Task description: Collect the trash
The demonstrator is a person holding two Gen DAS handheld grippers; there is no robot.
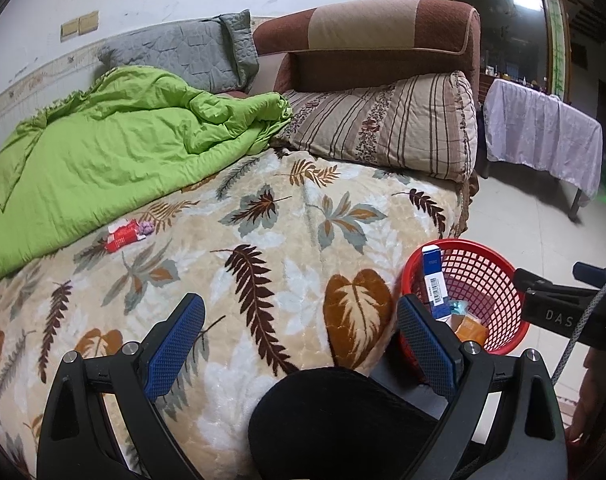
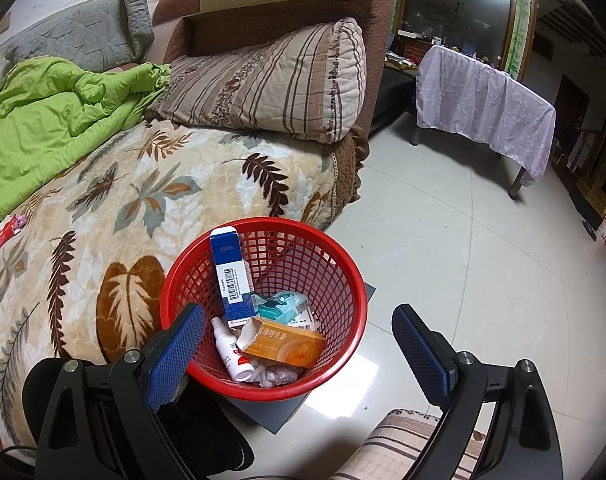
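A red mesh basket point(image 2: 335, 264) stands on the floor beside the bed; its rim point(image 1: 499, 268) also shows in the left wrist view. Inside lie a blue and white box point(image 2: 231, 276), an orange box point(image 2: 291, 346), a white spray bottle point(image 2: 231, 354) and a teal packet point(image 2: 283, 306). A red wrapper point(image 1: 123, 236) with a small purple scrap lies on the leaf-patterned blanket point(image 1: 263, 240) next to the green quilt, and shows far left as a red wrapper point(image 2: 9, 232). My left gripper point(image 1: 299, 320) hangs open over the blanket, empty. My right gripper point(image 2: 299, 330) is open above the basket, empty.
A green quilt point(image 1: 115, 152), a striped pillow point(image 1: 387, 124) and a grey pillow point(image 1: 183, 56) lie at the bed's head against a brown headboard point(image 1: 383, 40). A cloth-covered table point(image 2: 487, 108) stands across the tiled floor point(image 2: 443, 240). A dark-clothed knee point(image 1: 335, 424) sits below my left gripper.
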